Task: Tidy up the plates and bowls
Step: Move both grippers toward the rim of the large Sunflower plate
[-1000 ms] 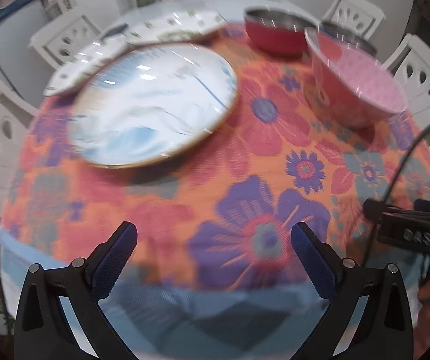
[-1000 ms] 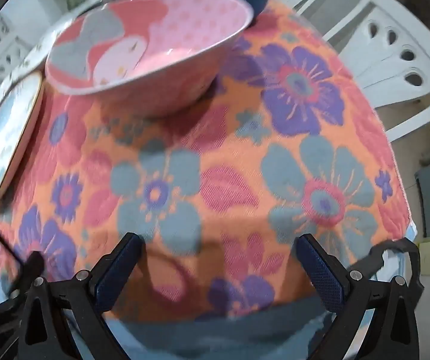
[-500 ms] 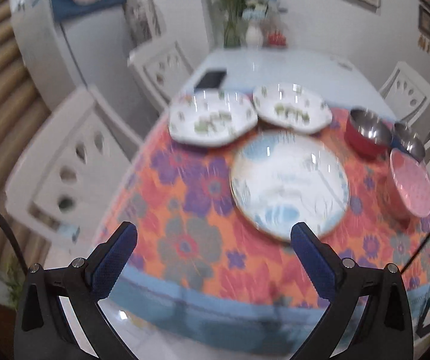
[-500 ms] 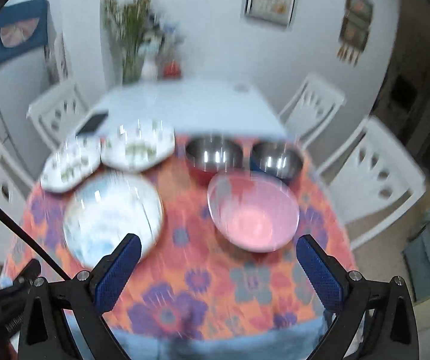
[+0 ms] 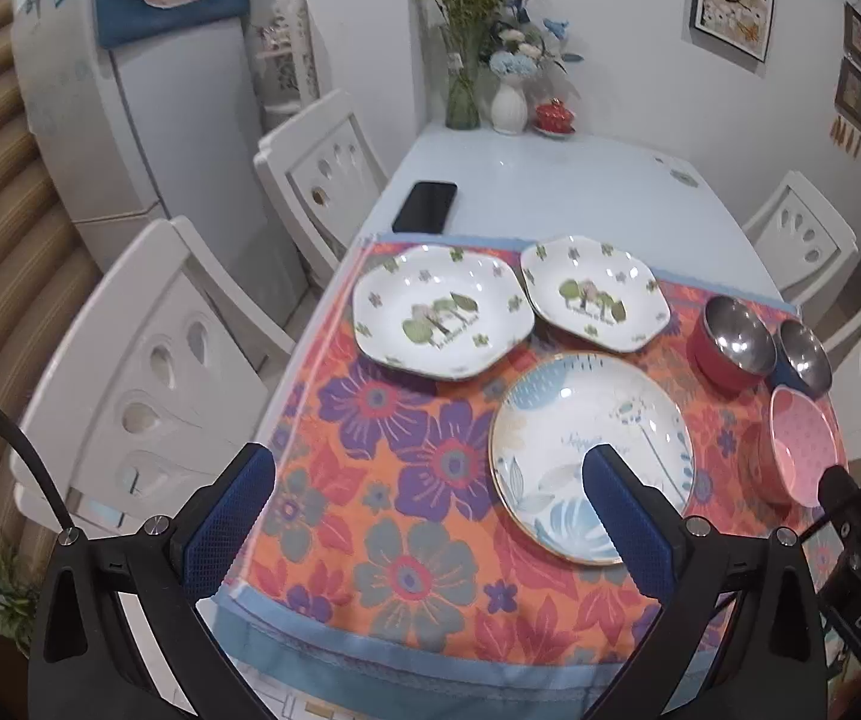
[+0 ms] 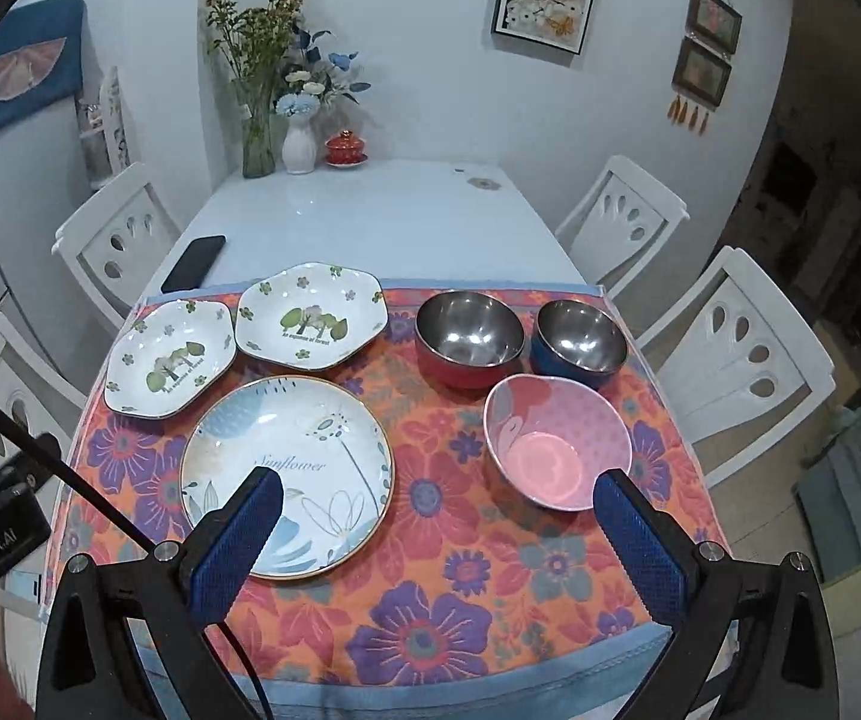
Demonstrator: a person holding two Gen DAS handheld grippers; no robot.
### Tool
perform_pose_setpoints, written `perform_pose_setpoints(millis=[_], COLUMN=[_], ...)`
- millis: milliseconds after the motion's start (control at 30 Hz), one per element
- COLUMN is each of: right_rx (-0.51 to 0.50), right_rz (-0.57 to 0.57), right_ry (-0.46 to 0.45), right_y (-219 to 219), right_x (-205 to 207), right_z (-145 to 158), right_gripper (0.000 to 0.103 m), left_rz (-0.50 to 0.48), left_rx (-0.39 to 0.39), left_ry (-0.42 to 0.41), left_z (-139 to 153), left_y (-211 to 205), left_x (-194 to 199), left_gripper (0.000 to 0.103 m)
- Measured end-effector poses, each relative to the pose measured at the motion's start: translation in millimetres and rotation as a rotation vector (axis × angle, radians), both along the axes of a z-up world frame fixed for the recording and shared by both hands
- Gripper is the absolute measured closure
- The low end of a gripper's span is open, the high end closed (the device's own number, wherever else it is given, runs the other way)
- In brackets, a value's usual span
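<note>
Both the left gripper (image 5: 427, 507) and right gripper (image 6: 437, 510) are held wide open, empty. The round plate (image 6: 286, 471), beside the pink bowl (image 6: 556, 441), is probably glazed, slippery and breakable; its rim should be pinched.

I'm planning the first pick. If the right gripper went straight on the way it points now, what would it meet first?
Probably the floral cloth, in the bare gap between the round plate and the pink bowl. The right gripper hangs open above; depth is unclear.

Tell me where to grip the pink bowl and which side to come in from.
Grip the near rim of the pink bowl, one finger inside and one outside the wall. Probably come with the right gripper, which is open and nearest, from the front edge of the table. The bowl stands upright and open; the red steel bowl and blue steel bowl crowd its far side.
</note>
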State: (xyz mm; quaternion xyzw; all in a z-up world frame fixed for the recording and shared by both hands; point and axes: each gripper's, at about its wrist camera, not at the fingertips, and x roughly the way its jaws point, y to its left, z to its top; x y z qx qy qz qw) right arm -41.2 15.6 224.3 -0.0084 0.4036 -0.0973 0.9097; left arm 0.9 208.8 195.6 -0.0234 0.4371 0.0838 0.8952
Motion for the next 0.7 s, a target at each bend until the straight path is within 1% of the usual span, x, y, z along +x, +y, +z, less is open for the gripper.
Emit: perform_pose_setpoints(millis=[100,233,467,700], right_rx=[0.008,0.013,0.038,0.055], right_rz=[-0.024,-0.043,-0.062,-0.062], right_ry=[0.022,0.041,0.069,0.066], right_y=[1,2,1,2], right_x=[1,3,5,5], right_z=[-7,-16,-26,-26], right_gripper=[0.000,0.000,0.000,0.000], left_rz=[-0.048,-0.074,-0.092,-0.098], left_rx=[0.003,0.027,0.028,0.035], left_ry=[0.012,0.000,0.018,0.003], left_z=[-9,-11,-17,-15], left_y=[-7,-12,-10,-10], left_x=[-1,-3,1,-3], left_gripper=[0.001,0.001,0.001,0.001])
